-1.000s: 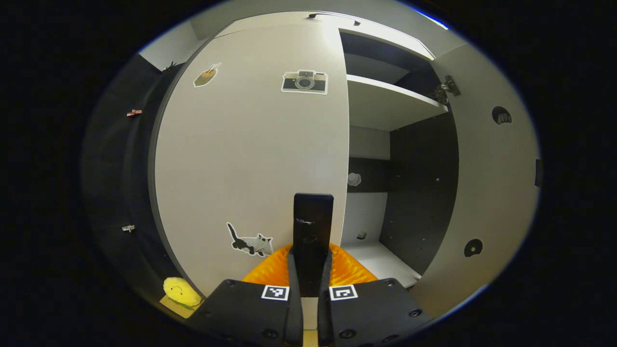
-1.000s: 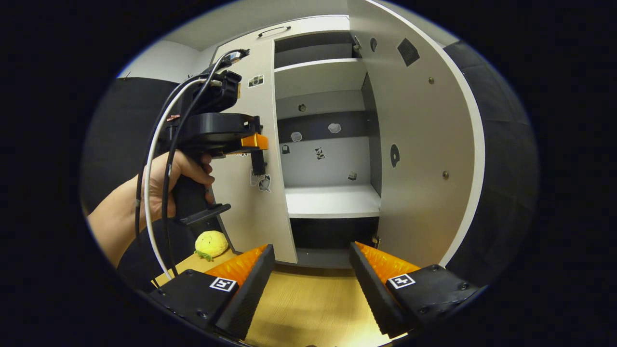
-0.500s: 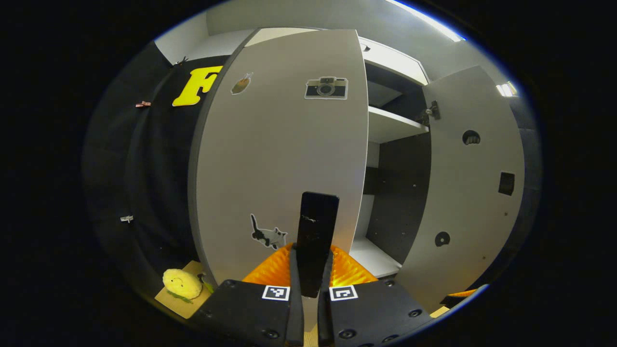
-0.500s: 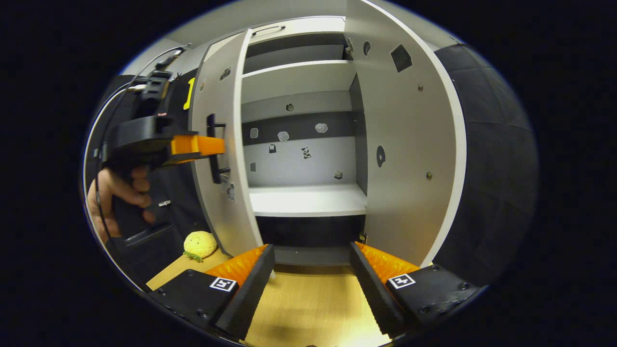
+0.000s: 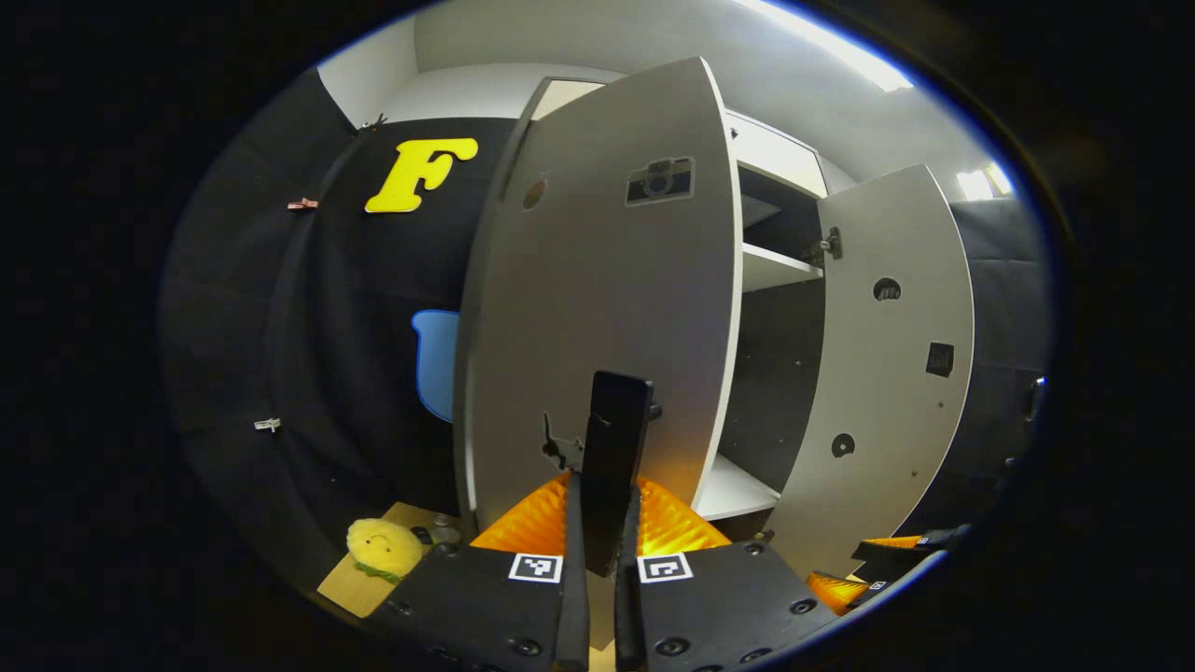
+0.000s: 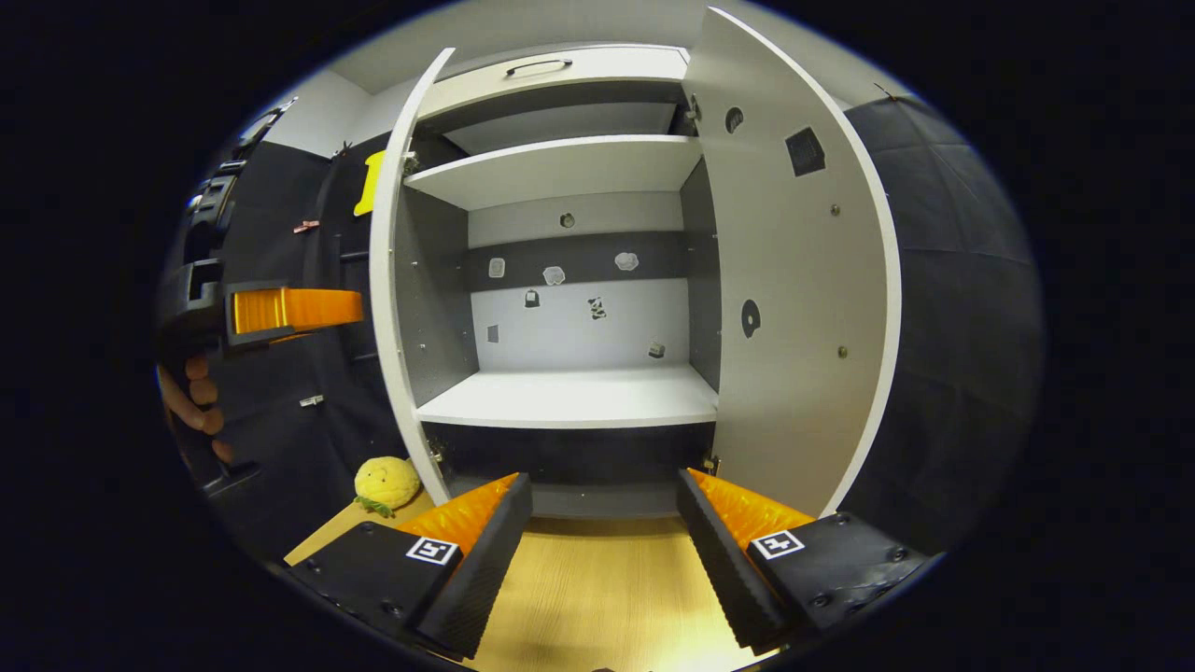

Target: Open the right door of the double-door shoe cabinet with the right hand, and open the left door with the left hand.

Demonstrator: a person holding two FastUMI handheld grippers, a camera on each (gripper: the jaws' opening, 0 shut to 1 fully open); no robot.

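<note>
Left tool (image 5: 600, 523) clamps left door (image 5: 597, 308) handle (image 5: 611, 448); right tool (image 6: 605, 523) gapes wide.

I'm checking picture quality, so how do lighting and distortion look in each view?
Left gripper view: ceiling light glares, the left door bows outward, sharp. Right gripper view: shelves evenly lit, the right door curves strongly, wood floor shines near the fingers.

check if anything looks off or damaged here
Nothing looks damaged. Both doors, the left door and right door, stand open and straight. The only stray item is a yellow plush lying on the floor beside the cabinet.
</note>
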